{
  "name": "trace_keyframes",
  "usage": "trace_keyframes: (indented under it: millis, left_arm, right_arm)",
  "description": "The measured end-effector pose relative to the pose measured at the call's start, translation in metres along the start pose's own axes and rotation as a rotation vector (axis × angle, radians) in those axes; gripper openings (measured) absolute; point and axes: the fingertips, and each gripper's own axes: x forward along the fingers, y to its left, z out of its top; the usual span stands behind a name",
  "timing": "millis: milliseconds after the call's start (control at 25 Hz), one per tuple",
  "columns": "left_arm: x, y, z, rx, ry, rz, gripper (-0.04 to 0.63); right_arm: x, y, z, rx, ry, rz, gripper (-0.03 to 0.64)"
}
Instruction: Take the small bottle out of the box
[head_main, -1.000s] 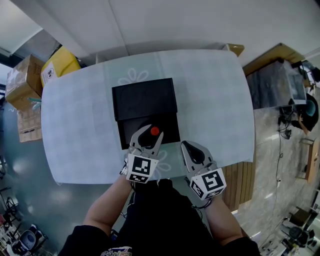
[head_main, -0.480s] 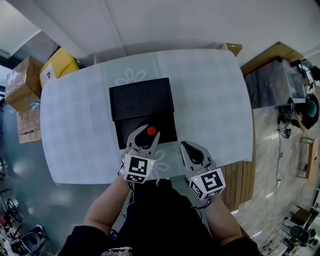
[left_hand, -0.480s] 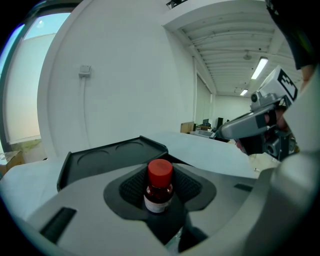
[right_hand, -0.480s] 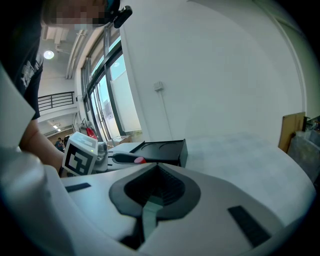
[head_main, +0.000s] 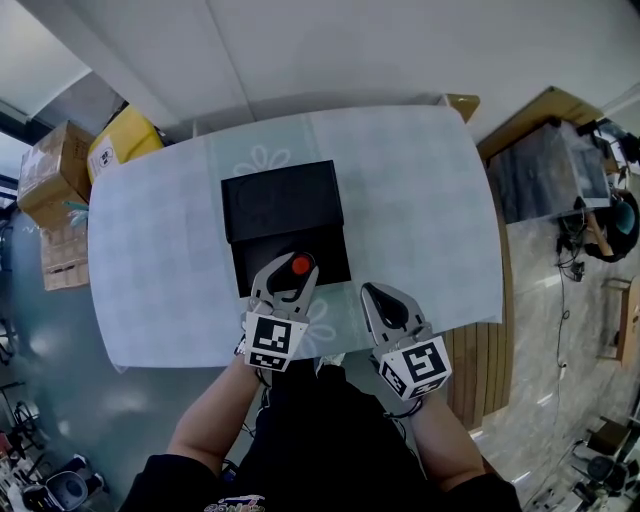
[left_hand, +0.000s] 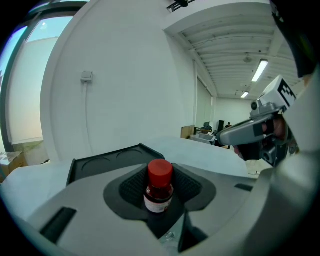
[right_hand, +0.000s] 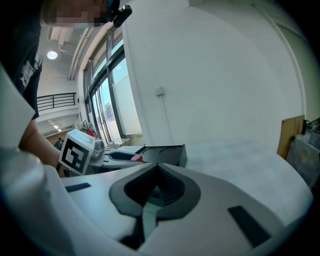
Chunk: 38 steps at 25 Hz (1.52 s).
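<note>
A small bottle (left_hand: 159, 189) with a red cap (head_main: 299, 265) and dark red contents stands upright between the jaws of my left gripper (head_main: 291, 268), which is shut on it. It is held over the near half of the open black box (head_main: 243, 272). The box's lid (head_main: 282, 198) lies flat behind, with round recesses showing in it. Whether the bottle is clear of the box I cannot tell. My right gripper (head_main: 378, 295) is shut with nothing in it, over the table's front edge to the right of the box. The right gripper view shows the red cap (right_hand: 135, 158) beside the box (right_hand: 165, 153).
The box lies on a pale table (head_main: 420, 200) with a flower pattern. Cardboard boxes (head_main: 50, 180) and a yellow box (head_main: 125, 140) stand on the floor at the far left. A wooden bench or shelf (head_main: 545, 160) stands to the right, off the table.
The head view has shifted a little. My left gripper keeps hold of the bottle and has barely moved over the box. The right gripper stays where it was.
</note>
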Motion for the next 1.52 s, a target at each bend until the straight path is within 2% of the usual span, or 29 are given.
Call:
trace_keyframes:
  millis: [720, 1080, 1520]
  left_arm:
    - [-0.066, -0.040, 0.039, -0.021, -0.063, 0.028, 0.160]
    - [-0.113, -0.073, 0.042, -0.026, -0.086, 0.053, 0.160]
    - [-0.167, -0.088, 0.031, -0.024, -0.066, 0.088, 0.160]
  right_arm:
    - [-0.048, 0.020, 0.028, -0.067, -0.104, 0.028, 0.023]
    - [-0.078, 0.042, 0.037, -0.109, -0.149, 0.068, 0.023]
    - [-0.088, 0.074, 0.027, -0.101, -0.139, 0.133, 0.023]
